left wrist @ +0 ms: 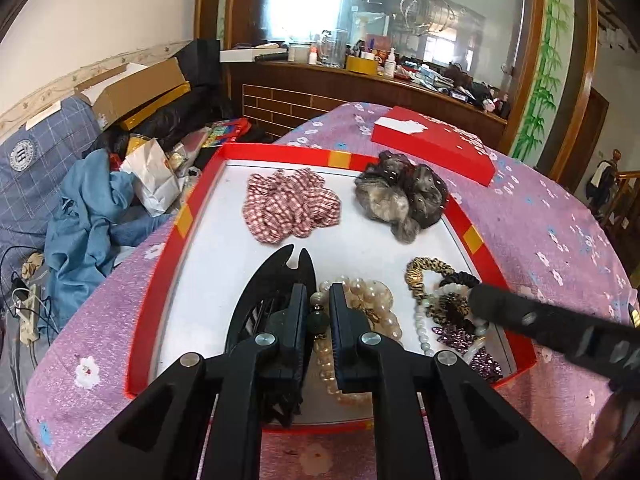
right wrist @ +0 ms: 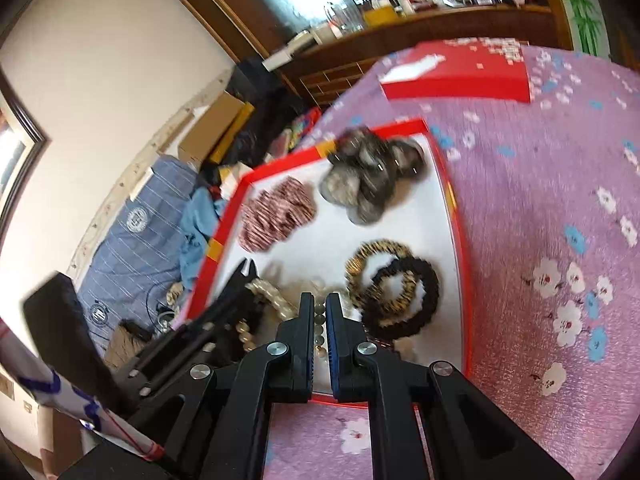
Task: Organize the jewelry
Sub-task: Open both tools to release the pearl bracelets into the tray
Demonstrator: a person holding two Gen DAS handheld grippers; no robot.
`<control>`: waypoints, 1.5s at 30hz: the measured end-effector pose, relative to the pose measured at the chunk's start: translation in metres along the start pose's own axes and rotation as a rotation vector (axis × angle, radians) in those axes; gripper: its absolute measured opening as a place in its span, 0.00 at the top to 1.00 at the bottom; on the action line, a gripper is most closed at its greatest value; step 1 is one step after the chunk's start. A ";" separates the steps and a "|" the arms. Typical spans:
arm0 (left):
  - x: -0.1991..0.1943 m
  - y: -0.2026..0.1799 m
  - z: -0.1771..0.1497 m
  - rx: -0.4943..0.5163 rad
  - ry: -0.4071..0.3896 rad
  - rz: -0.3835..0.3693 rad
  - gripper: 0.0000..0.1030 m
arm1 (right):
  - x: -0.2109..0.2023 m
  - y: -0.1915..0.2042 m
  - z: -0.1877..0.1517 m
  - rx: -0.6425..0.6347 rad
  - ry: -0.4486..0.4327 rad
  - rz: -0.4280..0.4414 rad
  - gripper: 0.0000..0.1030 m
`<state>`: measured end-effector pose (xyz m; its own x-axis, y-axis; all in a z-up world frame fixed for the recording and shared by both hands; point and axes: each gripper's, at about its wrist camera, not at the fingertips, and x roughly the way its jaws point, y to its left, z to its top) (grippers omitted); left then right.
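A red-rimmed white tray (left wrist: 200, 208) lies on the purple flowered cloth. It holds a red checked scrunchie (left wrist: 290, 204), a grey scrunchie (left wrist: 402, 196), a black hair claw (left wrist: 276, 276), pearl bracelets (left wrist: 372, 304), leopard and black hair ties (left wrist: 440, 276) and purple beads (left wrist: 460, 336). My left gripper (left wrist: 320, 294) hovers over the pearl bracelets with its jaws narrowly apart around a dark bead (left wrist: 319, 317). My right gripper (right wrist: 316, 304) is nearly closed above the pearl bracelets (right wrist: 272, 292), beside the hair ties (right wrist: 394, 284). It also shows in the left wrist view (left wrist: 476, 300).
A red box lid (left wrist: 432, 144) lies on the cloth behind the tray. A cluttered sofa with cardboard boxes (left wrist: 132, 92) and blue cloth (left wrist: 84, 208) stands to the left. A wooden counter with bottles (left wrist: 360, 64) is behind.
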<state>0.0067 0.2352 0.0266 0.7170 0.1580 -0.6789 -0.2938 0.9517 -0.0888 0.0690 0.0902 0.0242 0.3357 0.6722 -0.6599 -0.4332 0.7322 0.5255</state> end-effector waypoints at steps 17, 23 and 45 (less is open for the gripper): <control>0.005 -0.012 0.001 0.011 0.000 0.023 0.90 | 0.013 -0.010 -0.011 -0.060 0.024 -0.157 0.93; 0.006 -0.011 0.002 0.004 -0.003 0.028 0.90 | 0.014 -0.006 -0.017 -0.087 0.028 -0.168 0.93; -0.001 -0.002 0.003 -0.009 -0.038 0.054 0.88 | -0.015 0.002 -0.021 -0.119 -0.029 -0.170 0.92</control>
<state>0.0084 0.2344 0.0299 0.7234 0.2186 -0.6549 -0.3380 0.9392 -0.0600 0.0460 0.0797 0.0239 0.4355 0.5438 -0.7173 -0.4637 0.8186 0.3391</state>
